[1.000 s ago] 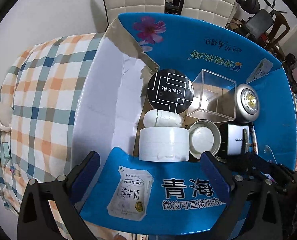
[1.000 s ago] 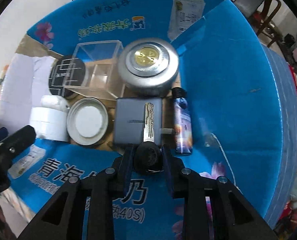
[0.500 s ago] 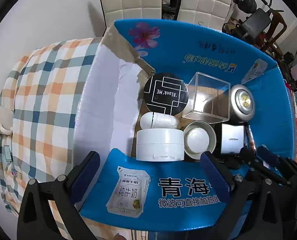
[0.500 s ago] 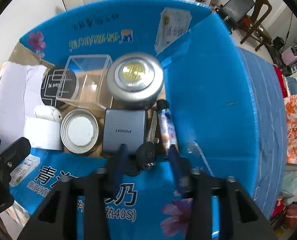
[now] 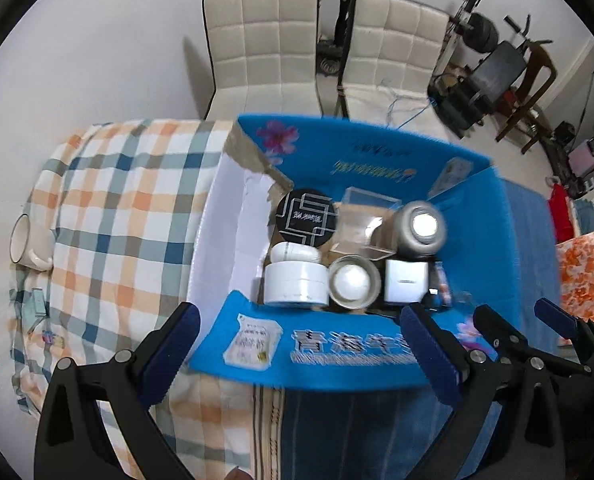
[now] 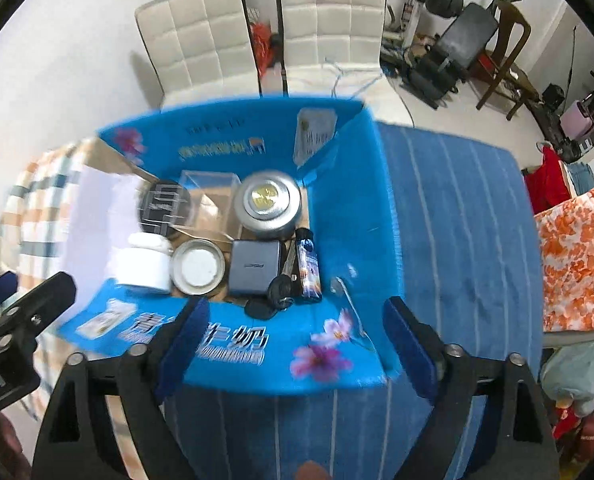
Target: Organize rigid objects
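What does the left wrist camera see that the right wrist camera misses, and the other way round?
Only the left wrist view shows the white mug resting on the checked cloth.

Only the right wrist view shows the black key and the small dark bottle lying side by side at the box's right end.

Both show the blue box holding the silver round tin, the clear plastic case and the grey square block. Both also show the left tongs and right tongs open and holding nothing.
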Demonstrator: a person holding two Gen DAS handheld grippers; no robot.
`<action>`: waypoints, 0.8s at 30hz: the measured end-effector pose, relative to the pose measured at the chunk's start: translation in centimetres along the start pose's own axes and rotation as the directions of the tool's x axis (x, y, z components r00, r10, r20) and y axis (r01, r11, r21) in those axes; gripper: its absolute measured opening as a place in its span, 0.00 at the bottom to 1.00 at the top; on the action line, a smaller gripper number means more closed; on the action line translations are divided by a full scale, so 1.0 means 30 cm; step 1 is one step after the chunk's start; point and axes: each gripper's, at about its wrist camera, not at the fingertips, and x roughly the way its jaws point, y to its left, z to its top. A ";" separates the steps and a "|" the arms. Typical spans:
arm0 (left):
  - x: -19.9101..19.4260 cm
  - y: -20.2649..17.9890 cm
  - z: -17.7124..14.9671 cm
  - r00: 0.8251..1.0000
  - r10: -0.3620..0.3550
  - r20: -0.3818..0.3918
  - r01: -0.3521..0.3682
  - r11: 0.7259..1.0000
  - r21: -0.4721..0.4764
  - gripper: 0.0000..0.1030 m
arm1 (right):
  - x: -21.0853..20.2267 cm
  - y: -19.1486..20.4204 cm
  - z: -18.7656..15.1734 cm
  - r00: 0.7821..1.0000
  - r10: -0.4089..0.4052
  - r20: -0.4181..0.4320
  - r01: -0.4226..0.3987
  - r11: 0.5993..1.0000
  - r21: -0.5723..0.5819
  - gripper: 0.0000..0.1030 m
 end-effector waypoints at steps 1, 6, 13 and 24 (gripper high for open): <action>-0.037 -0.005 -0.004 1.000 -0.001 0.014 0.001 1.000 0.001 1.00 | -0.057 -0.009 -0.008 1.000 0.009 0.018 -0.009 1.000 -0.002 0.92; -0.237 -0.039 -0.027 0.995 -0.017 0.095 0.014 0.999 0.029 1.00 | -0.282 -0.044 -0.049 0.996 0.031 0.087 -0.031 0.999 -0.007 0.93; -0.439 -0.076 -0.073 0.987 -0.032 0.159 0.023 0.998 0.056 1.00 | -0.566 -0.087 -0.134 0.983 0.058 0.171 -0.060 0.998 0.007 0.93; -0.609 -0.097 -0.156 0.975 -0.057 0.214 0.048 0.998 0.049 1.00 | -0.830 -0.134 -0.238 0.969 0.042 0.242 -0.039 0.999 -0.018 0.93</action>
